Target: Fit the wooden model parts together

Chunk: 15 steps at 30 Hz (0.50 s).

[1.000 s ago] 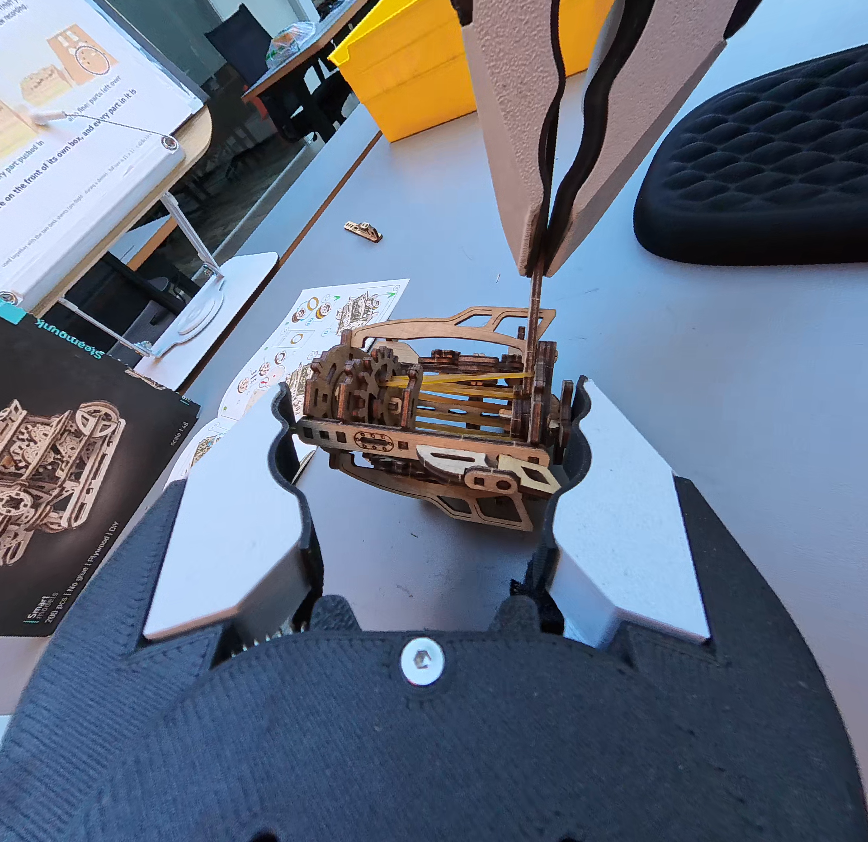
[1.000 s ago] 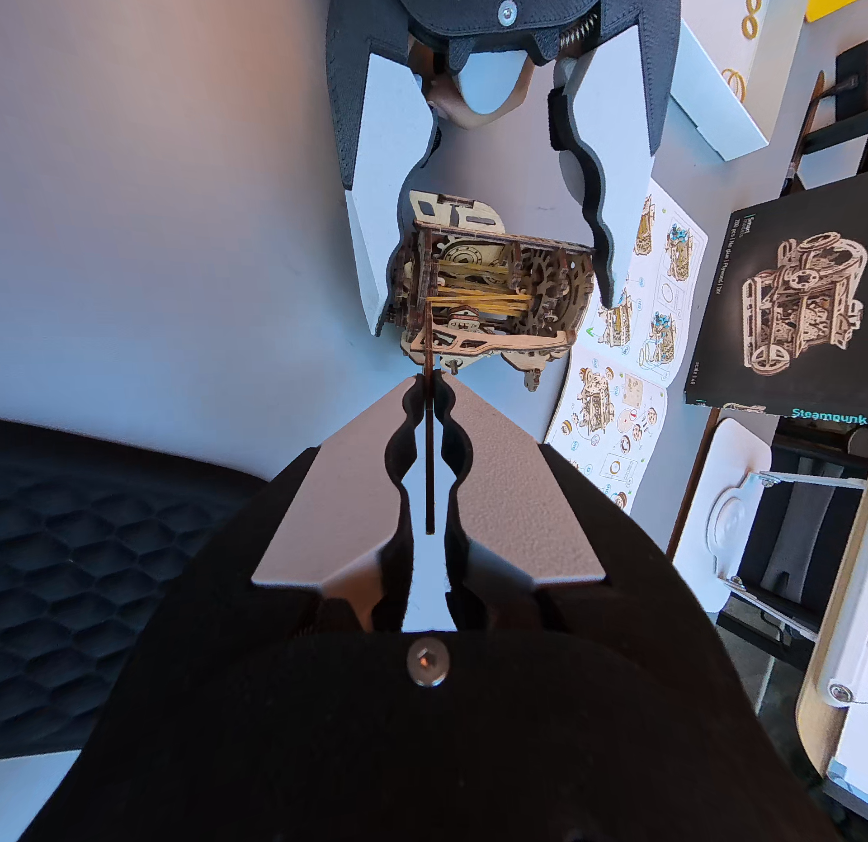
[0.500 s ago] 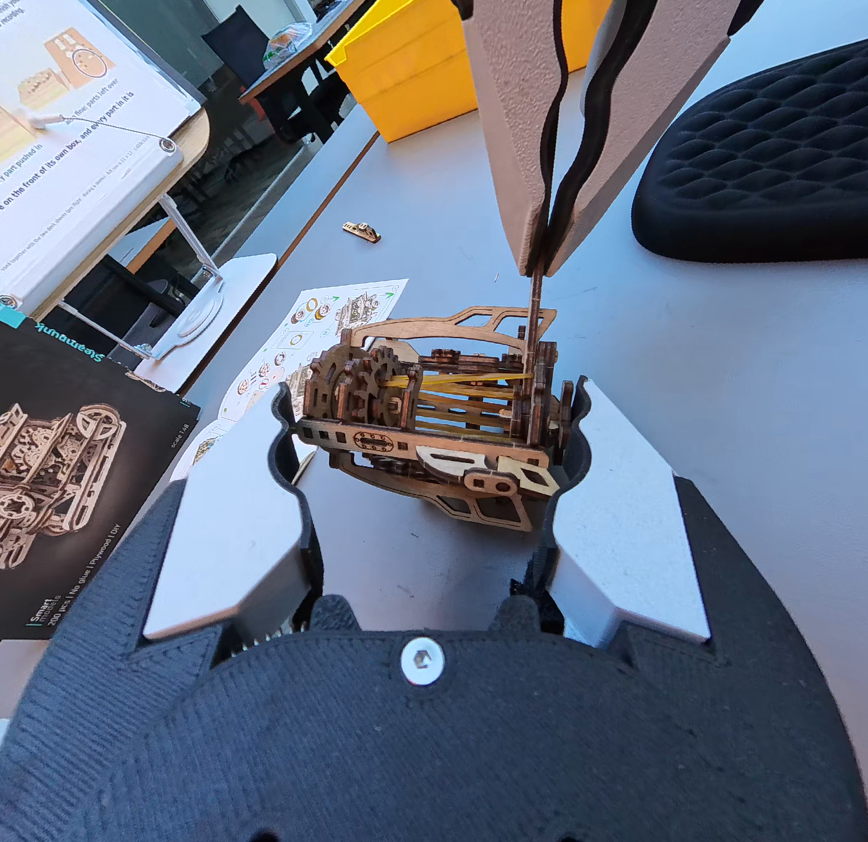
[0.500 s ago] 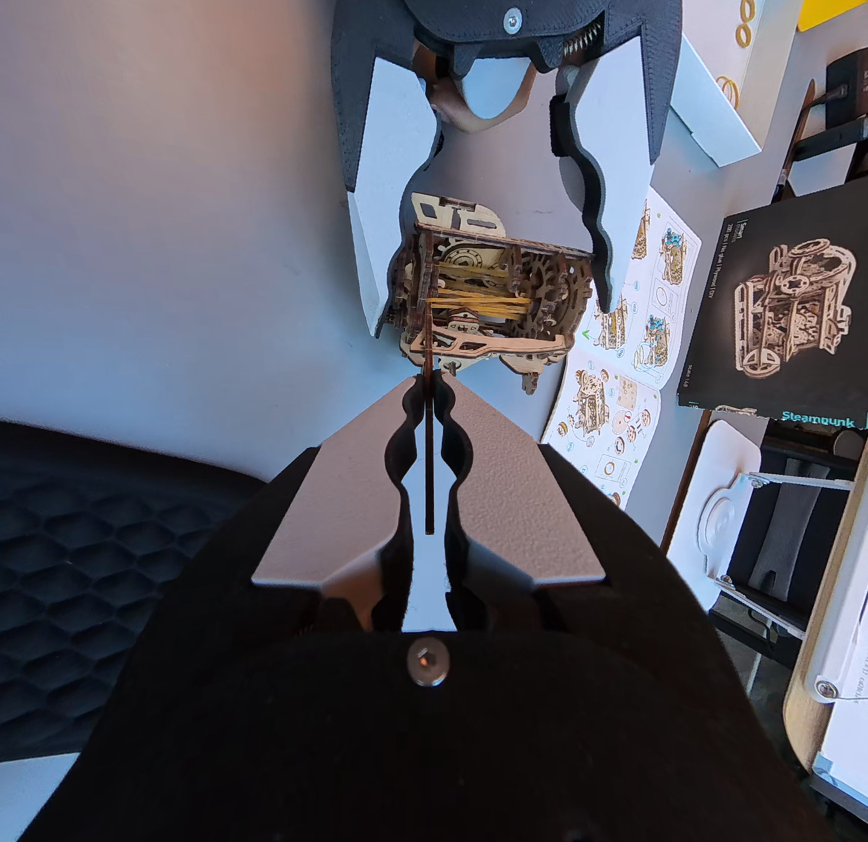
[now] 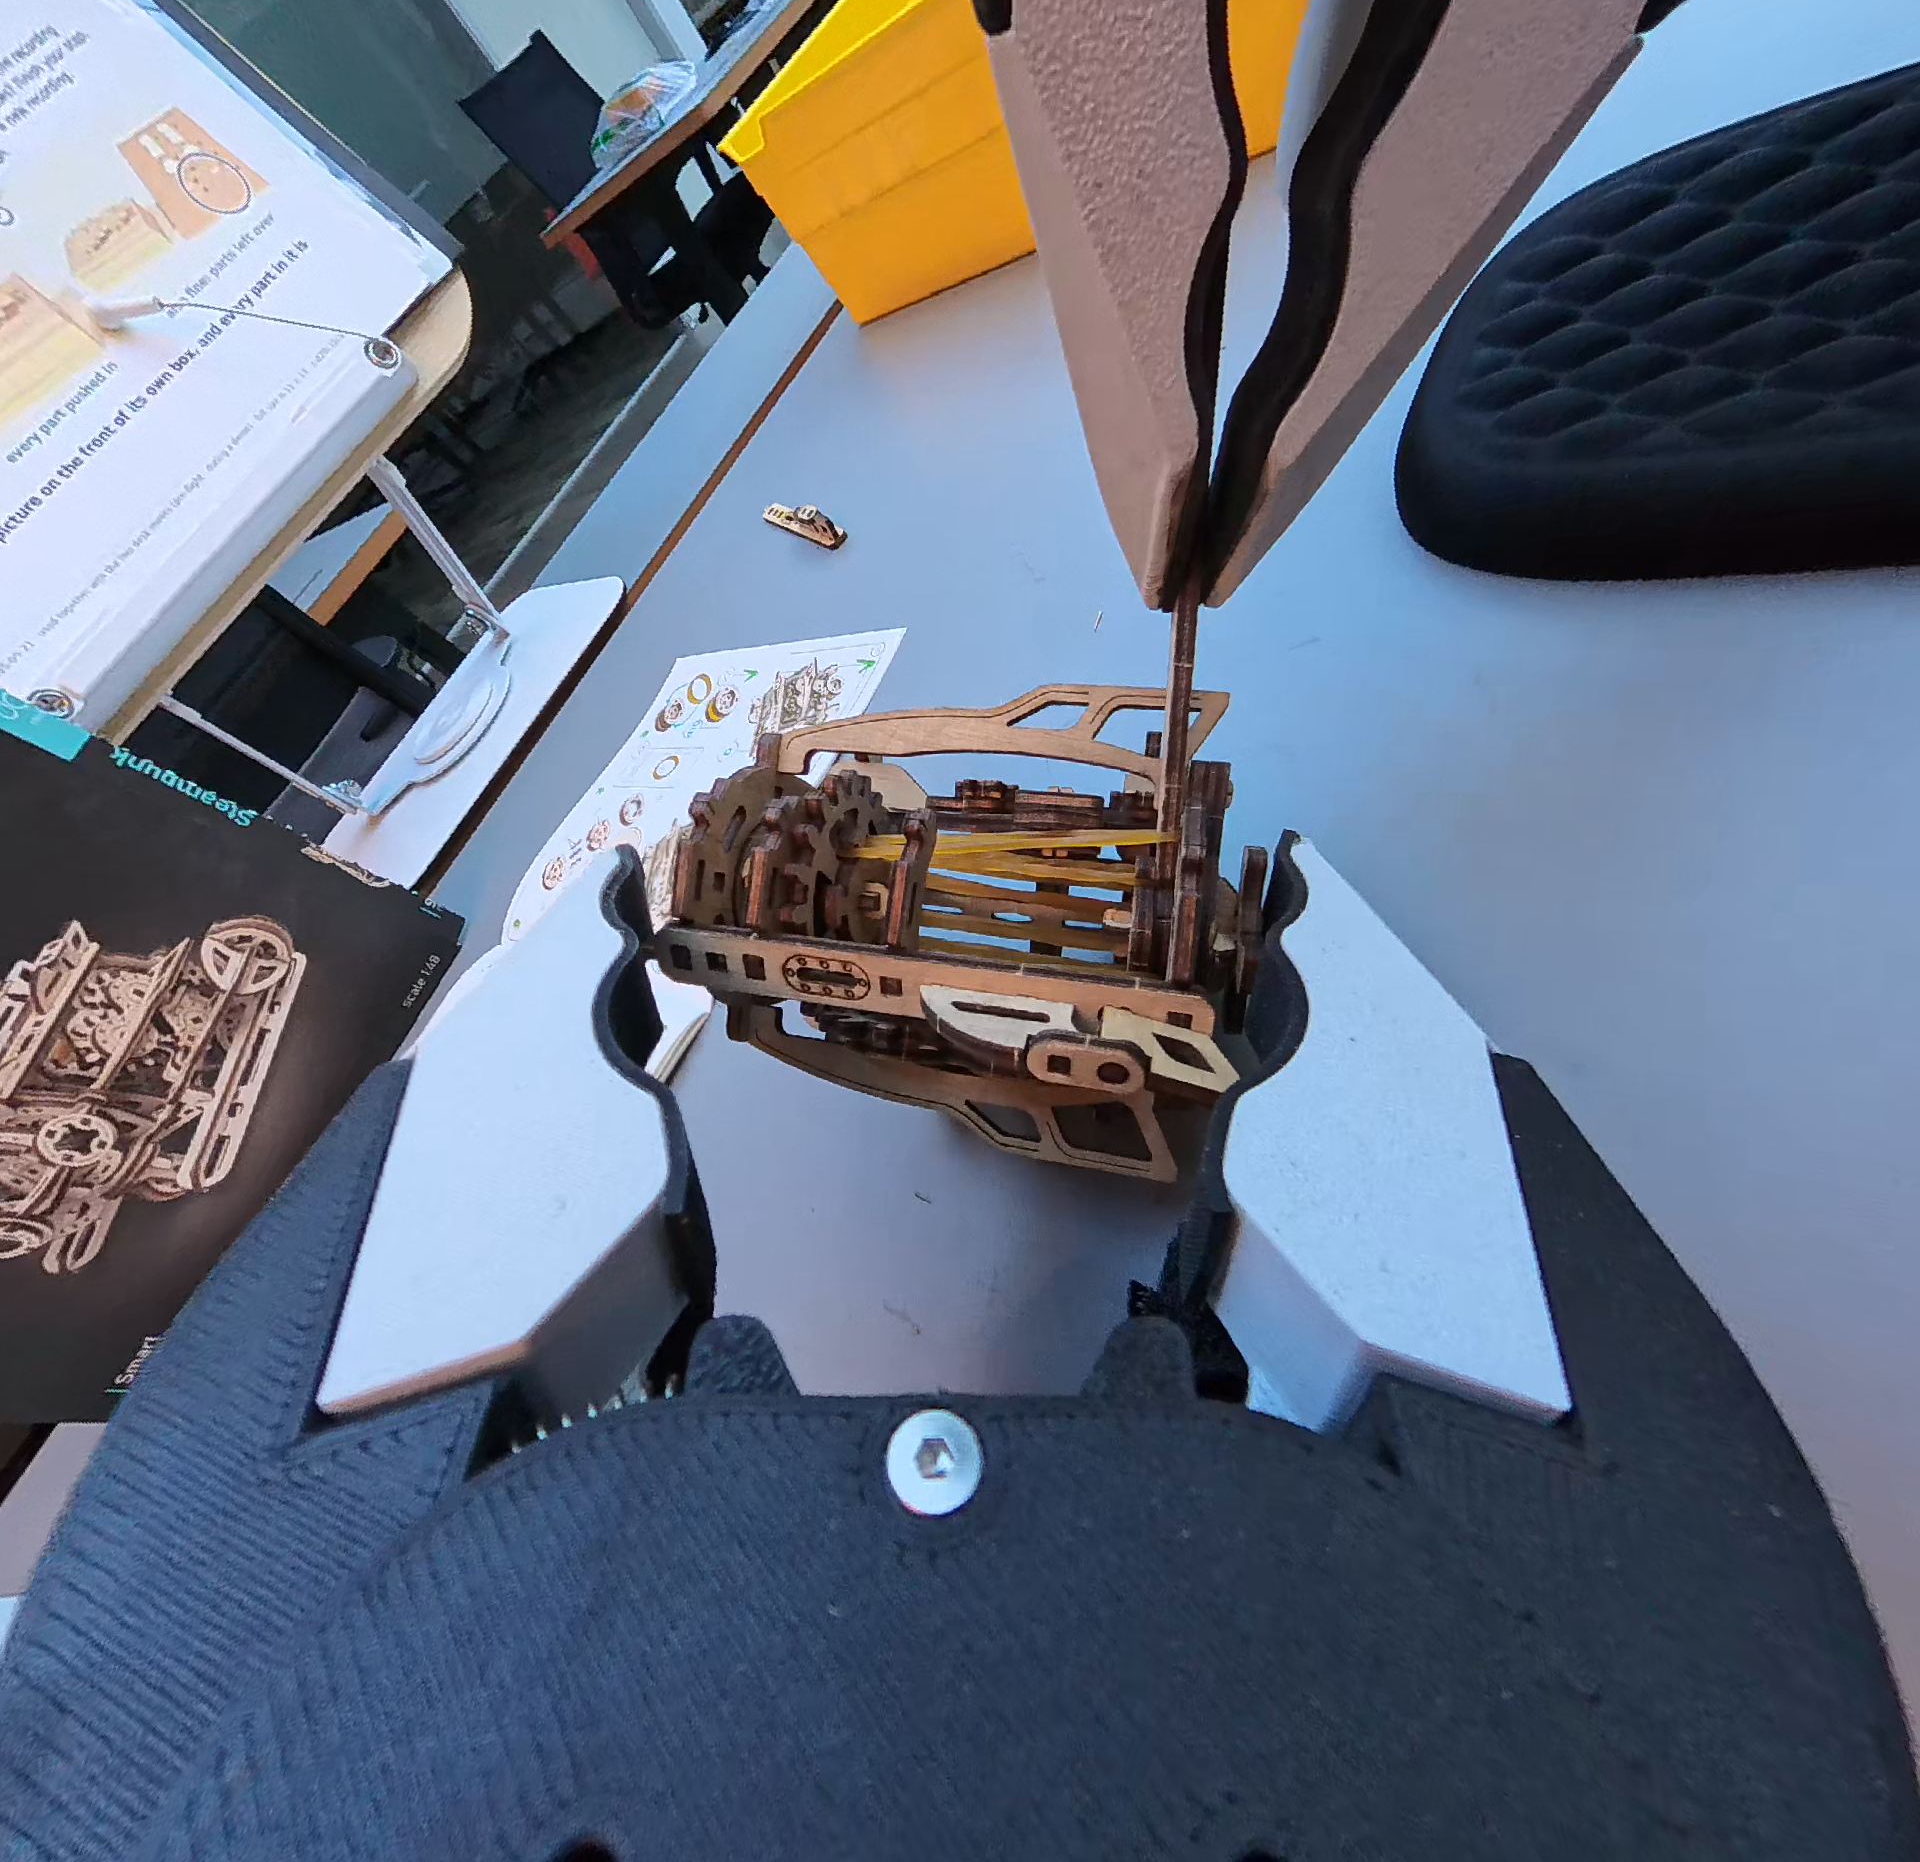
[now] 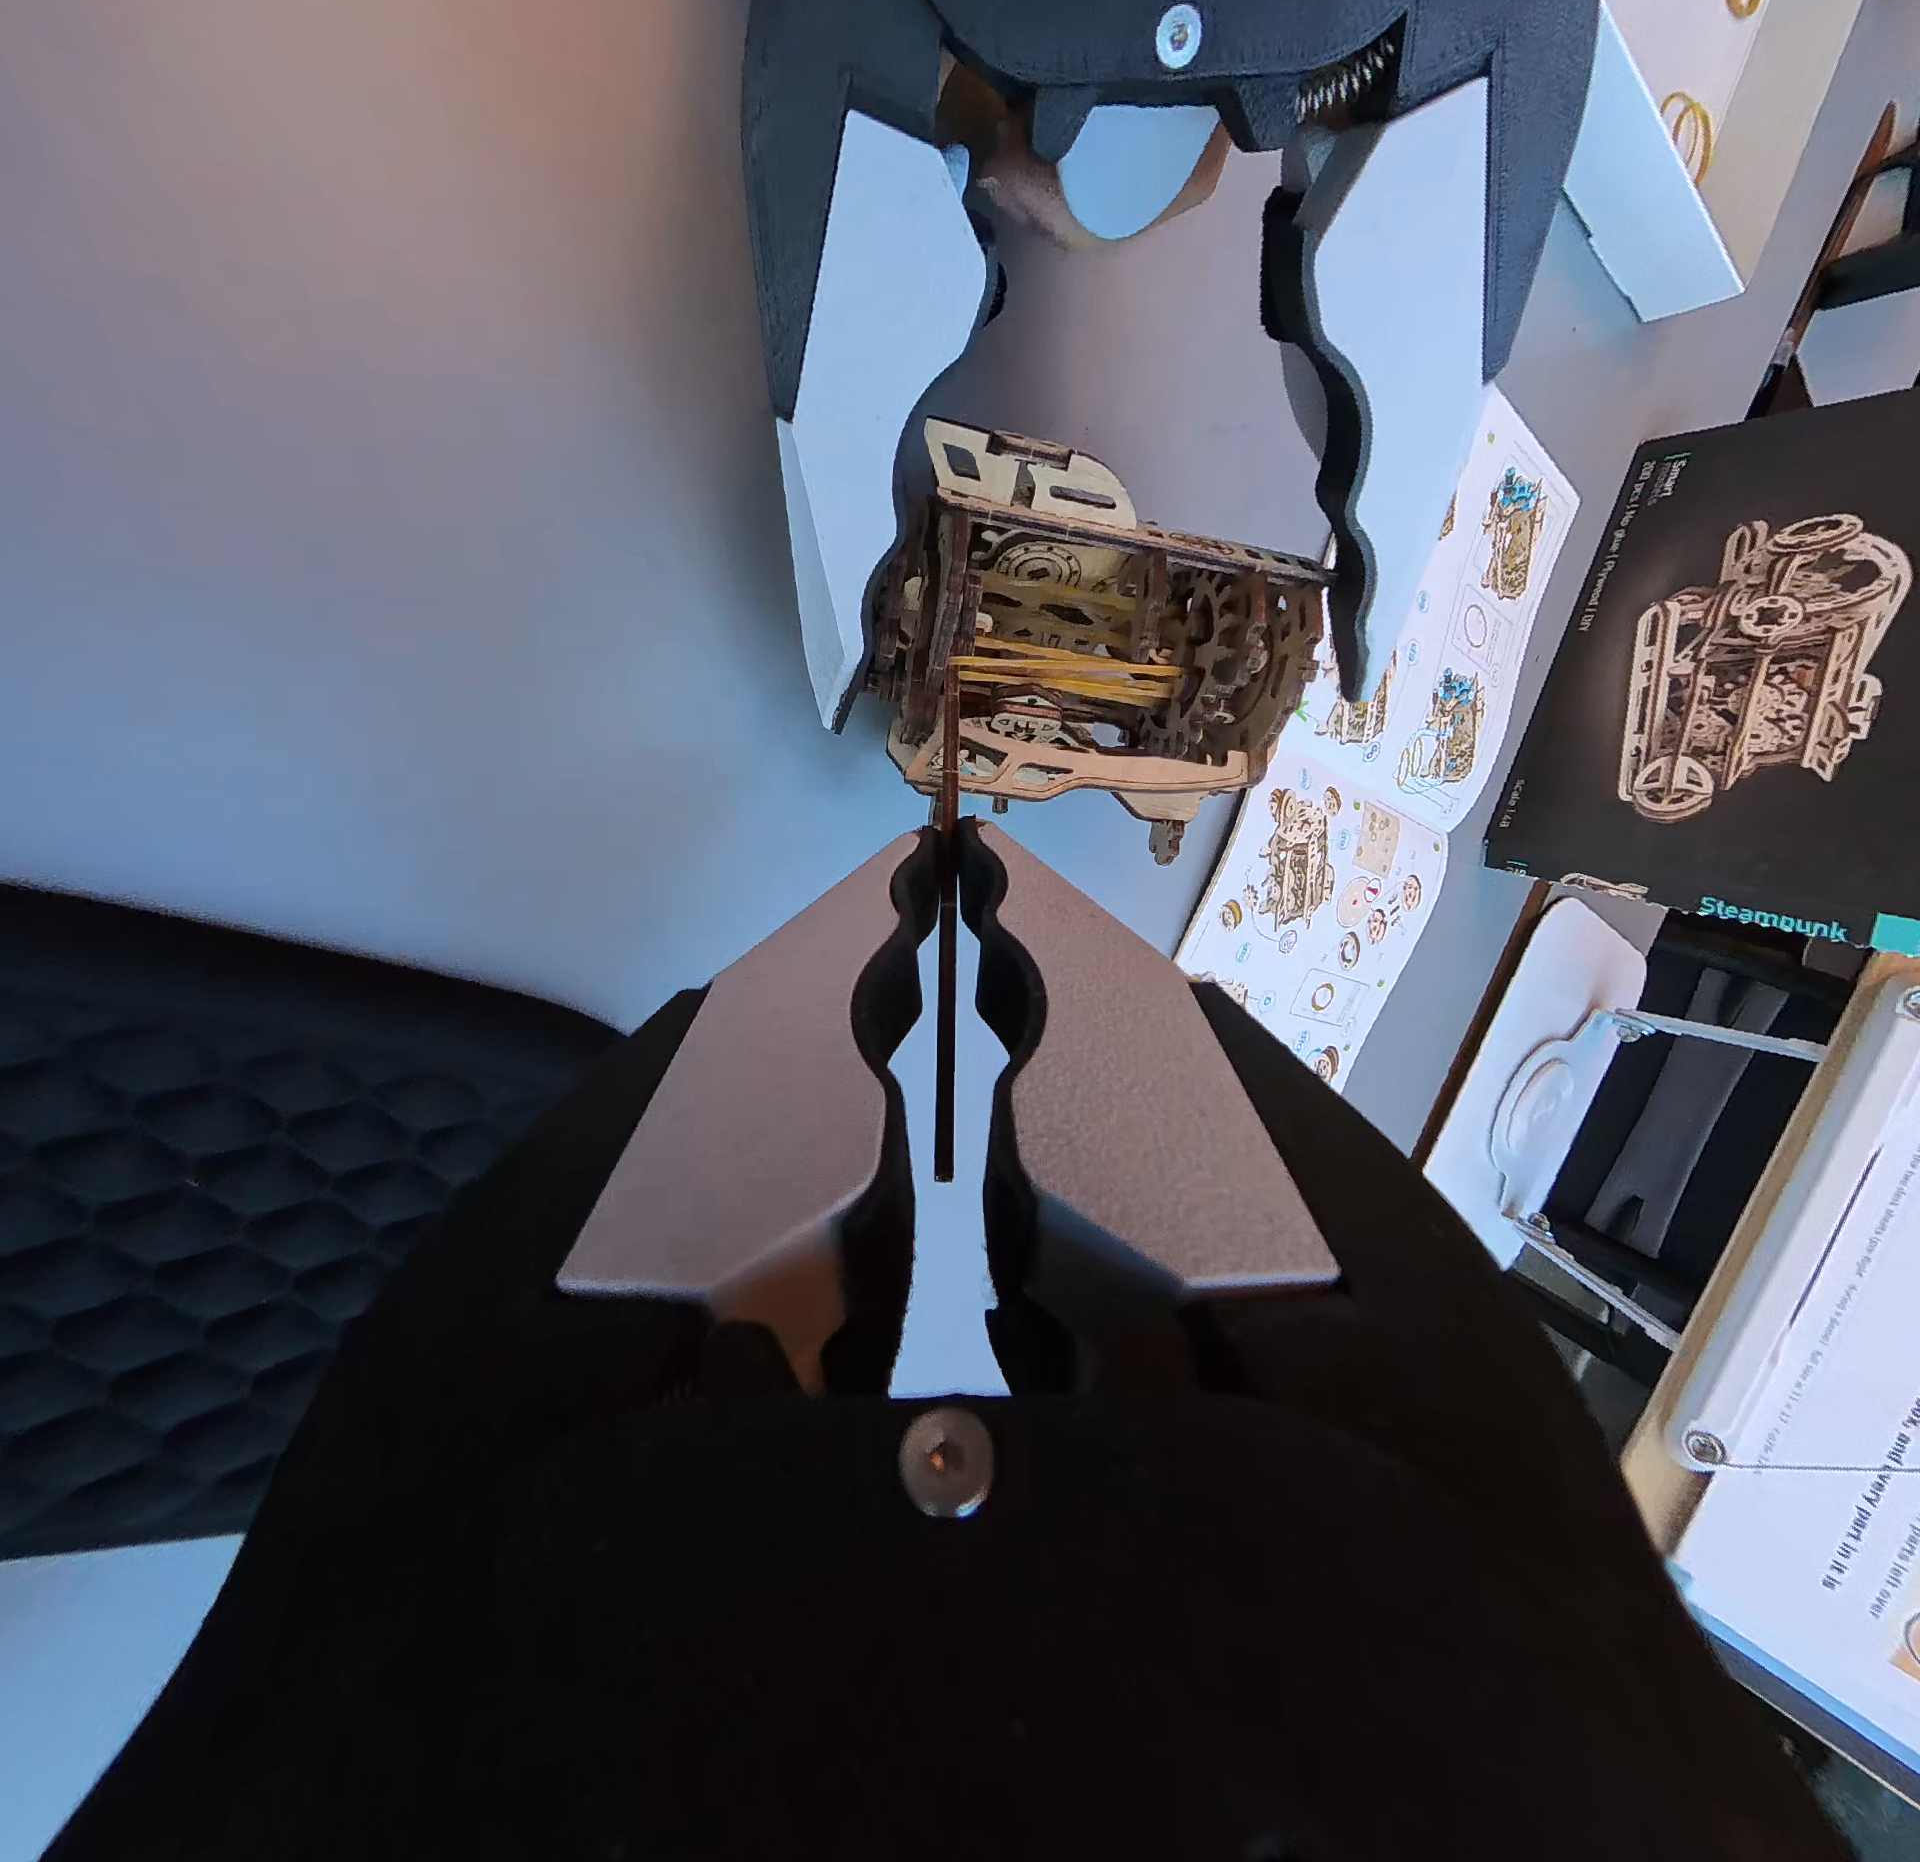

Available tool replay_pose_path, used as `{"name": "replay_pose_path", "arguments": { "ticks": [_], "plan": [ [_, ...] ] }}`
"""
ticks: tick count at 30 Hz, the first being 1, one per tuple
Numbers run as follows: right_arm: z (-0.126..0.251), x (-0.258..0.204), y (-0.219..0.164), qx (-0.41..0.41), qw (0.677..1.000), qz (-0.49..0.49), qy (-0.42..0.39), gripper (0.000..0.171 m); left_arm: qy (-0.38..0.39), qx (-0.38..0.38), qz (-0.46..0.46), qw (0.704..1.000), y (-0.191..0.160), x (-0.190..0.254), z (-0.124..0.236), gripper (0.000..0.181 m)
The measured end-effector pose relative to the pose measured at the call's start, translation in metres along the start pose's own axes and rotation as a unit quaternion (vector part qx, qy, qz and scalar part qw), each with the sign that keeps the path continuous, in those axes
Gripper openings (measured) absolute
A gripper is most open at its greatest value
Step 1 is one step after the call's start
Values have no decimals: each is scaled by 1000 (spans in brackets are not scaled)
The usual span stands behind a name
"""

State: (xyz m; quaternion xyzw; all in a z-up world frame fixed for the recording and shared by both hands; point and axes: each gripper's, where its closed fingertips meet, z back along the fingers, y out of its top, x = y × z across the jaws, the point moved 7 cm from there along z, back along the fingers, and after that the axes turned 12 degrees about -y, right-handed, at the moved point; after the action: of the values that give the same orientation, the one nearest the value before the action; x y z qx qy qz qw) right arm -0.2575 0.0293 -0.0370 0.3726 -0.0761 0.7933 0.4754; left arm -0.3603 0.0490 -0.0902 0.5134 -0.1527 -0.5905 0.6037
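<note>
A brown wooden gear model (image 5: 935, 971) with yellow rubber bands sits tilted between the fingers of my left gripper (image 5: 951, 877), which is shut on its two ends just above the grey table (image 5: 1558, 773). My right gripper (image 6: 945, 836) is shut on a thin dark wooden strip (image 6: 943, 1033). The strip (image 5: 1181, 690) comes down from above, and its lower end stands in the model's right end. The model (image 6: 1091, 617) and the left gripper (image 6: 1091, 690) also show in the right wrist view. The right gripper (image 5: 1184, 591) shows above the model in the left wrist view.
A black honeycomb cushion (image 5: 1683, 326) lies to the right. Yellow bins (image 5: 904, 171) stand at the back. A printed instruction sheet (image 5: 748, 732), a black model box (image 5: 156, 1033) and a page on a stand (image 5: 156, 285) are to the left. A small wooden piece (image 5: 805, 526) lies farther back.
Both grippers keep their holds. The strip stays in the model's right end. The views shift only slightly.
</note>
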Motion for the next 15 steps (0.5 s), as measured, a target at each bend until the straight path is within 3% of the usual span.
{"name": "replay_pose_path", "arguments": {
  "ticks": [15],
  "plan": [
    [0,-5,17,-114,988,103,-31,2,11,-17,-5,1000,2,2,0,117]
  ]
}}
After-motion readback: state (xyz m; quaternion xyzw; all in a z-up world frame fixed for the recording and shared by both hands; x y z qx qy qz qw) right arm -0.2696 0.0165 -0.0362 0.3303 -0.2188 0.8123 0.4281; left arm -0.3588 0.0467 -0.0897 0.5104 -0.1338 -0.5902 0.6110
